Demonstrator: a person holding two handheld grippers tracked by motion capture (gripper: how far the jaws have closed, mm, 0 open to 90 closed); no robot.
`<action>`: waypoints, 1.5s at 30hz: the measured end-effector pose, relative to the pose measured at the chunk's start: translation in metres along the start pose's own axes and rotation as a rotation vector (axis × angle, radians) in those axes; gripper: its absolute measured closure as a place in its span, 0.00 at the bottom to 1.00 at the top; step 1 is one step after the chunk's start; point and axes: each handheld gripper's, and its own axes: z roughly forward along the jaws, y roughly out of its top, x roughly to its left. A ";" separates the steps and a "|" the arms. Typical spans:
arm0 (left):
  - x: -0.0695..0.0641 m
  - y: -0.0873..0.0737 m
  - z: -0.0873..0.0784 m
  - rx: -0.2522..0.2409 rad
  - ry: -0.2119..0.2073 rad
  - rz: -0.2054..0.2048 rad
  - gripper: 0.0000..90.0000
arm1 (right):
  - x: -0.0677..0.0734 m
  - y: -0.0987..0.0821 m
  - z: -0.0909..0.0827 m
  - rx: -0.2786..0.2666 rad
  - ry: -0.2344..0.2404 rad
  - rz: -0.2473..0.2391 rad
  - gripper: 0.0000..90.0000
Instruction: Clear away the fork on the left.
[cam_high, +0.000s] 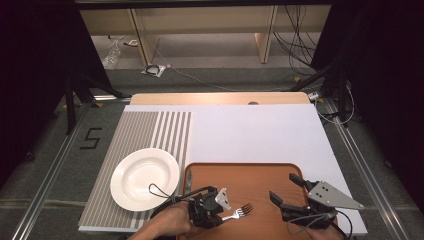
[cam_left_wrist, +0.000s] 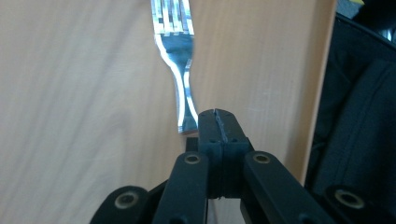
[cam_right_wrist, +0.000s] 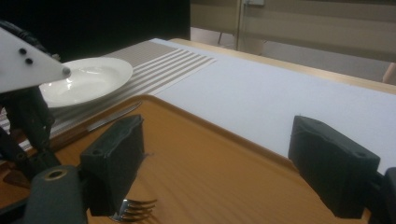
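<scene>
— What's laid out in front of you?

— Largest first: the white mat (cam_high: 250, 132), then the orange tray (cam_high: 260, 175) at six o'clock on it, and the white plate (cam_high: 145, 178) at nine o'clock of the tray

— And the fork?

— The fork (cam_high: 239, 212) lies over the tray's near part, tines toward two o'clock. My left gripper (cam_high: 212, 212) has its jaws clamped on its handle

— Your other one?

— My right gripper (cam_high: 285, 192), at three o'clock of the fork, holds nothing, its jaws standing wide apart above the tray
</scene>
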 end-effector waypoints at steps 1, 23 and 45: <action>-0.001 0.001 0.002 0.005 -0.003 0.006 0.99 | 0.000 0.000 0.000 0.002 0.000 0.000 0.22; 0.007 -0.003 0.019 0.032 0.053 0.014 0.99 | 0.001 0.000 -0.001 0.004 0.001 -0.005 0.22; 0.026 -0.013 0.013 0.023 0.101 -0.042 0.99 | 0.001 0.000 -0.001 0.007 0.004 -0.011 0.22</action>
